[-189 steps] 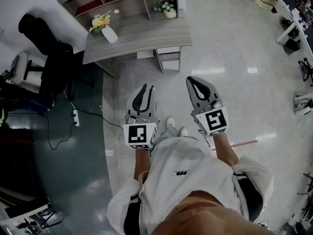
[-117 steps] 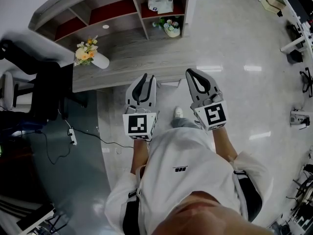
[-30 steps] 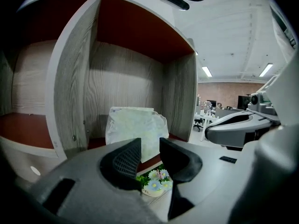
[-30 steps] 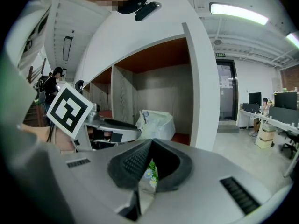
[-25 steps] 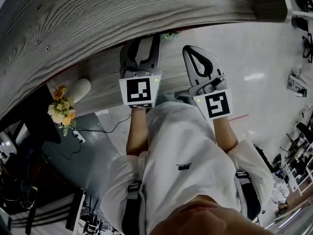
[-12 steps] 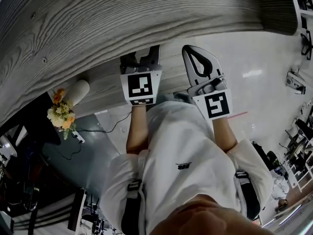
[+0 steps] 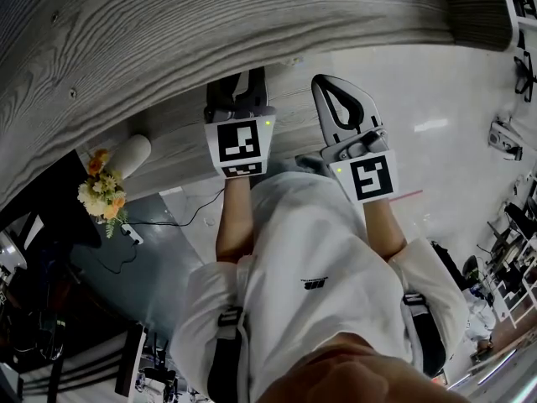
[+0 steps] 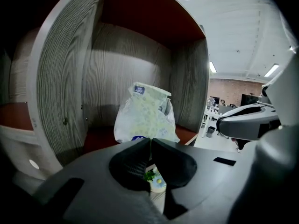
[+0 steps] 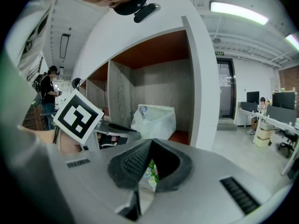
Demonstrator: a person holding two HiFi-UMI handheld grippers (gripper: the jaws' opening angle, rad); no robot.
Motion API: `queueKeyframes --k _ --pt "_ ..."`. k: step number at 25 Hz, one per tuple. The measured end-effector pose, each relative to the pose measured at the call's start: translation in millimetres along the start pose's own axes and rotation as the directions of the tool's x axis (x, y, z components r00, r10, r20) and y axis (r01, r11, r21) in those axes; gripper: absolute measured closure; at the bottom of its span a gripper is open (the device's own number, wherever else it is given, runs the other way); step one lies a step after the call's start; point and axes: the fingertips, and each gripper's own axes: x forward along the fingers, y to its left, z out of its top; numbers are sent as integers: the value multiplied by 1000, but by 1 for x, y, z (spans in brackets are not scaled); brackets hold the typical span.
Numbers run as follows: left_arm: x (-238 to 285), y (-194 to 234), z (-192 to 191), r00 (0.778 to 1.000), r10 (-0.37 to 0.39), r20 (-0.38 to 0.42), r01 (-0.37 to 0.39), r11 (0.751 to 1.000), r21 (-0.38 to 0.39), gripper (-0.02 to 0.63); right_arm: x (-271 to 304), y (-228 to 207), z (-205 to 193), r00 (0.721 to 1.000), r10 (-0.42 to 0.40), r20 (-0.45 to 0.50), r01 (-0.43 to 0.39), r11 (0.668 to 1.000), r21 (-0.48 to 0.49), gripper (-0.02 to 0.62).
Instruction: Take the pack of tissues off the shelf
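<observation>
Head view looks steeply down over the person's torso [image 7: 315, 309], the shelf [image 7: 210, 23] top crowding its upper edge. Left gripper view peers level along the left tongs [image 8: 150, 139], closing with nothing between them, into the shelf's end compartment, close to the pack of tissues [image 8: 145, 115]. Right gripper view, farther back, faces that same compartment over the right tongs [image 9: 150, 143] and catches the left tongs from the side.

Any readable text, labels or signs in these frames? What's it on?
Nothing reads clearly.
pack of tissues: blue label at top, print too small.
shirt: small dark chest logo, blurred.
green sign above the doorway: too small.
marker cubes: square patterns only, no words.
</observation>
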Motion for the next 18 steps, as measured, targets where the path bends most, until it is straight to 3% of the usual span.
queueKeyframes --k 18 --pt "-38 -17 -9 1000 13 23 -12 999 -42 578 -30 19 -2 1000 12 28 -12 1000 -15 571"
